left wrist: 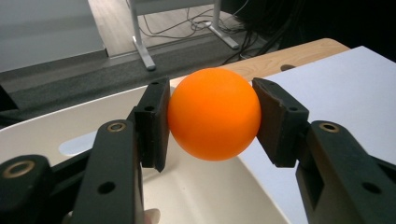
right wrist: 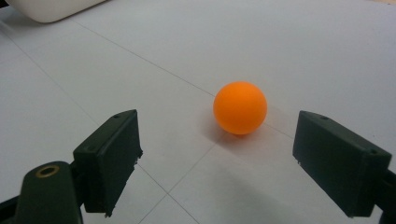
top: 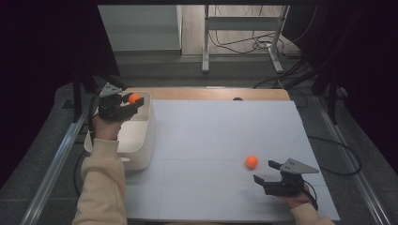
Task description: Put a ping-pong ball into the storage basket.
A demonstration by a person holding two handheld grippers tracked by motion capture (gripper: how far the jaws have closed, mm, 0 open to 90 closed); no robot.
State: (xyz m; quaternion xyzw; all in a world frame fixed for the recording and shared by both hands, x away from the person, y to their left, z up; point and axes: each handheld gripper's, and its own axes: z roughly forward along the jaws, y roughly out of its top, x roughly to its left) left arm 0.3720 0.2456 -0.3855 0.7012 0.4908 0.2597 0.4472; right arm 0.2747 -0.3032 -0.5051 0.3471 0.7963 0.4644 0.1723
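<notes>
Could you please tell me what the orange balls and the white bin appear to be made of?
Orange balls, one in the left claw and one on the table: probably thin, hard plastic with a matte finish, judging by the even colour and soft highlights. White bin: likely moulded plastic with a smooth, slightly satin finish, given its rounded corners and seamless walls.

Table (top: 211, 93): light wooden top, bare wood visible as a strip along the far edge, with a small dark hole (top: 238, 99) in that strip. A large white sheet (top: 225, 136) covers most of the surface; faint straight lines cross it, dividing it into panels.

Directly on the table:
- white bin (top: 141, 150), rounded corners, at the left edge, alongside the left border of the sheet.
- orange ball (top: 251, 161), resting on the sheet at right of centre, towards the near side, well apart from the bin; soft shadow beneath it.
</notes>
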